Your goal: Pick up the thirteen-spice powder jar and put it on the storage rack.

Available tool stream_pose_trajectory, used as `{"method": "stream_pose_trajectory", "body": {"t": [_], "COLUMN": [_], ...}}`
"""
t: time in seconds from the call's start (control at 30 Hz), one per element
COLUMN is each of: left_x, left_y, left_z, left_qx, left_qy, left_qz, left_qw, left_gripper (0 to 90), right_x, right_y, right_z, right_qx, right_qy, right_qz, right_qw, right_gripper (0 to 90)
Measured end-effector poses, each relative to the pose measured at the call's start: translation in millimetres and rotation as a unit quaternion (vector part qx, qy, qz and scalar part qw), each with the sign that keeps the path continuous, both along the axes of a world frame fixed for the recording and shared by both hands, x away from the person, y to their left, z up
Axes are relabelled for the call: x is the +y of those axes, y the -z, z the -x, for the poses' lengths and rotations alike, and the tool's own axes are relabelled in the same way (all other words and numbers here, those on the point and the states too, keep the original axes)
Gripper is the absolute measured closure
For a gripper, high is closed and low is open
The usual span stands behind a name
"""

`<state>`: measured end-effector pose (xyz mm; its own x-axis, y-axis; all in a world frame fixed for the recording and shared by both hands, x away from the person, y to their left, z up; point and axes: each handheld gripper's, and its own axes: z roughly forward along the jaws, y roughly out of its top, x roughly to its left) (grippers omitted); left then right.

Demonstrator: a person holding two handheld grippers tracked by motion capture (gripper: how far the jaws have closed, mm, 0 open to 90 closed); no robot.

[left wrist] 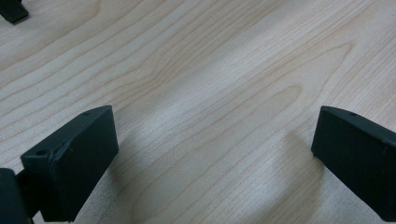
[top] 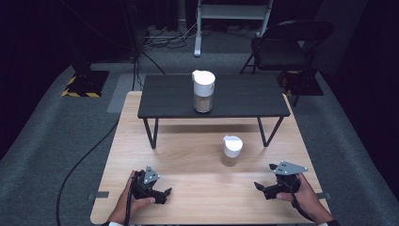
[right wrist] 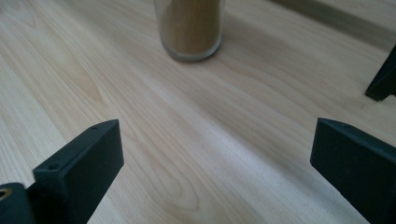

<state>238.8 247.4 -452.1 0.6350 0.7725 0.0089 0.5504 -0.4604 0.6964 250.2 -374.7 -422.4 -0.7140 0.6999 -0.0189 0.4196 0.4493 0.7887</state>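
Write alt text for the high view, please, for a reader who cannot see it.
Two hand-held grippers rest near the front edge of a light wooden table, the left gripper and the right gripper both open and empty. A small white-lidded jar stands between them farther back, and a taller white-lidded jar stands on a low black shelf.

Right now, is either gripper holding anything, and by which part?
Nothing is held. The left gripper and right gripper both stand open over bare table; the small jar stands untouched.

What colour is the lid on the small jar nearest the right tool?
White, on the small jar; clearest in the high view.
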Motion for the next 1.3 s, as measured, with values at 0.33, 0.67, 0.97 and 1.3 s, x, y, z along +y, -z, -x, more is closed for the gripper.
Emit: {"method": "stream_pose_trajectory", "body": {"t": [0.33,0.67,0.97,1.3], "left_x": [0.0,0.0,0.0,0.0], "left_y": [0.0,0.0,0.1,0.0], "left_z": [0.0,0.1,0.1,0.0], "left_qx": [0.0,0.0,0.0,0.0], "left_qy": [0.0,0.0,0.0,0.0], "left_qz": [0.0,0.0,0.0,0.0], "left_qw": [1.0,1.0,1.0,1.0], "left_gripper": [0.4,0.4,0.4,0.4], "right_x": [14.8,36.0,50.1,61.7], "right_y": [-12.2,-22.6,-22.9,-14.7], "right_z": [-8.6,-20.9,-33.4,-45.2], "right_qx": [-0.014,-0.031,-0.03,-0.024], "right_qy": [-0.01,-0.018,-0.02,-0.018], "right_qz": [-0.011,-0.014,-0.018,-0.025], "right_qw": [0.9998,0.9992,0.9992,0.9992], "right_gripper": [2.3,2.3,2.2,2.1]}}
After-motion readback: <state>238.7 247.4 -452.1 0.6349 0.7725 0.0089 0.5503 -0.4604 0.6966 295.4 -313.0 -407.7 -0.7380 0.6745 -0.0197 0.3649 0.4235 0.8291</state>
